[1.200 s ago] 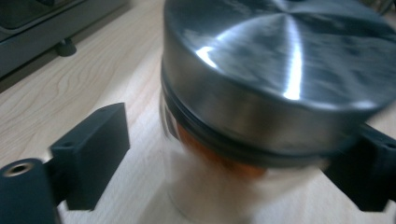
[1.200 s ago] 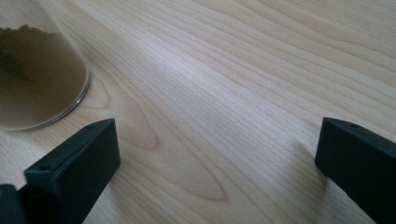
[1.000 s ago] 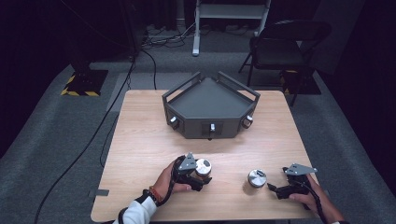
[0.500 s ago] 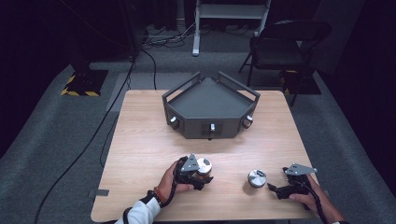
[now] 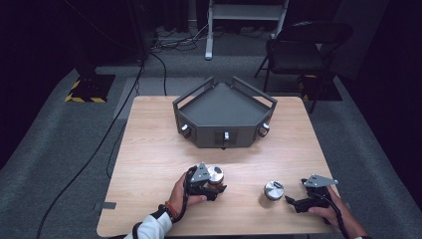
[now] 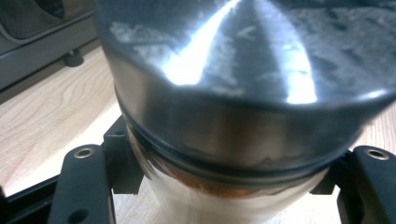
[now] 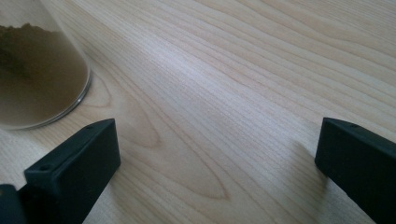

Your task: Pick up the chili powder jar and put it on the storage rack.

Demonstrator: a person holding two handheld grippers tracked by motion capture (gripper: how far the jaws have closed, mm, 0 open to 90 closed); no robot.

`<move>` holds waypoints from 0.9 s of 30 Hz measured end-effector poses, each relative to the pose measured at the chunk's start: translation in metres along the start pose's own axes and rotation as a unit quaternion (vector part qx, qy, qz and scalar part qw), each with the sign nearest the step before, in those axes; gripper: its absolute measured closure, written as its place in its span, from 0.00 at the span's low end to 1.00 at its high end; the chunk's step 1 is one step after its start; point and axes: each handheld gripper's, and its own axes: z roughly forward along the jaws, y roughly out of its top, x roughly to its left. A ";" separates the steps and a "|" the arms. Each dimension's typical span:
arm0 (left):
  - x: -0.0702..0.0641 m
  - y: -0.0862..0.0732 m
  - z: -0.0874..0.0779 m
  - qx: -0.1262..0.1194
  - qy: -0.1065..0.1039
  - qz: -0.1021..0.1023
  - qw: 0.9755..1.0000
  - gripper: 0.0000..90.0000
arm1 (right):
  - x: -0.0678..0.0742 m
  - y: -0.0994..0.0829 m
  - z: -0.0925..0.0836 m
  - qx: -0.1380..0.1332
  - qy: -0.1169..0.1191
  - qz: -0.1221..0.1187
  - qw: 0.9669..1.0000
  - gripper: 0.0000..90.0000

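Gripping is done on one side: your left gripper (image 5: pixel 215 185) has just closed its jaws on the first jar (image 5: pixel 215 175), a small glass jar with a steel lid, and the left gripper view shows the black pads (image 6: pixel 122 161) pressed against the glass under the lid (image 6: pixel 243 74), with a copper-coloured band at the neck. That jar sits low at the near left of the counter (image 5: pixel 149 149), apparently not lifted yet. What's inside it I can't tell; the glass below the lid is blurred and bright. Your right gripper (image 5: pixel 297 201) rests on the counter at the near right, jaws spread wide with bare wood between them, holding nothing. The second jar (image 5: pixel 273 189) stands just beside it toward the middle, untouched, lid on; the right gripper view catches its glass wall (image 7: pixel 37 79), and it holds a brown powder, ground spice or coffee by the look. The dark grey tray (image 5: pixel 224 107), a three-sided box with knobs on its front faces, stands at the far middle of the counter, well apart from both jars, with nothing visible in it. My read: early stage, one grasp made, and carrying, opening or placing is all left to do.
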 end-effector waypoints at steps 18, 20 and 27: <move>0.014 0.026 -0.020 -0.015 0.010 -0.010 1.000 0.35 | 0.000 0.001 0.000 0.002 0.000 0.000 1.000 0.00; 0.014 0.031 -0.021 -0.016 0.015 -0.007 1.000 0.35 | 0.000 0.001 0.000 0.001 0.000 0.000 1.000 0.00; 0.018 0.044 -0.023 -0.024 0.022 -0.006 0.999 0.35 | 0.000 0.001 0.000 0.001 0.000 0.001 1.000 0.00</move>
